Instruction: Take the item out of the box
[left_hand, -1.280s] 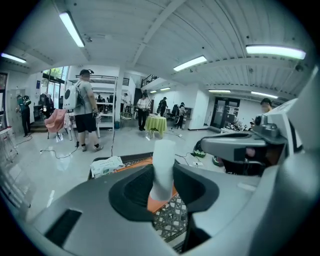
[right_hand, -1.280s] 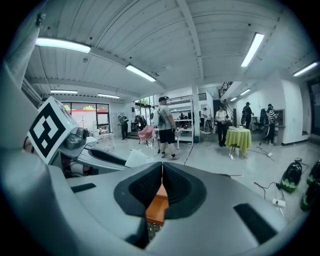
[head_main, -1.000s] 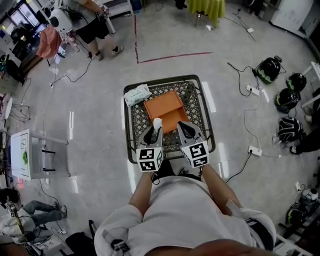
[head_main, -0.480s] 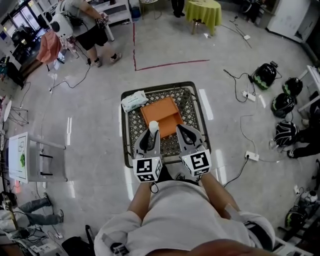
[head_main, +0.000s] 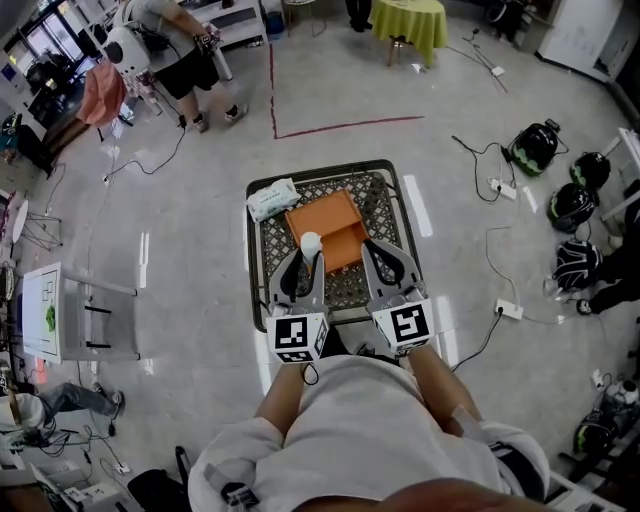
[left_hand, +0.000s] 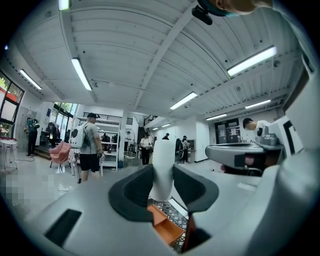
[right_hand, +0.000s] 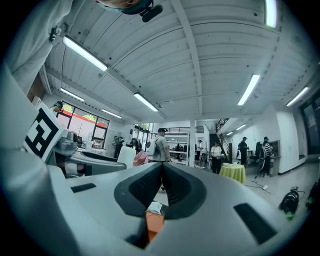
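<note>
An open orange box (head_main: 328, 226) lies on a dark mesh table (head_main: 390, 196). My left gripper (head_main: 305, 255) is shut on a white cylindrical item (head_main: 310, 242), raised and held upright above the box's near left corner. In the left gripper view the white item (left_hand: 163, 167) stands pinched between the jaws, with the orange box (left_hand: 167, 227) below. My right gripper (head_main: 379, 250) is beside it on the right, jaws pressed together with nothing between them. In the right gripper view the right gripper (right_hand: 162, 172) shows closed, with the orange box (right_hand: 154, 224) below and the white item (right_hand: 126, 156) to the left.
A white packet (head_main: 271, 199) lies on the table's far left corner. Cables and helmets (head_main: 535, 142) lie on the floor at right. A person (head_main: 175, 45) stands far left. A white stand (head_main: 60, 310) is at left.
Both grippers have drawn slightly back toward me and risen, with the white item still held in the left one. The box has not moved.
</note>
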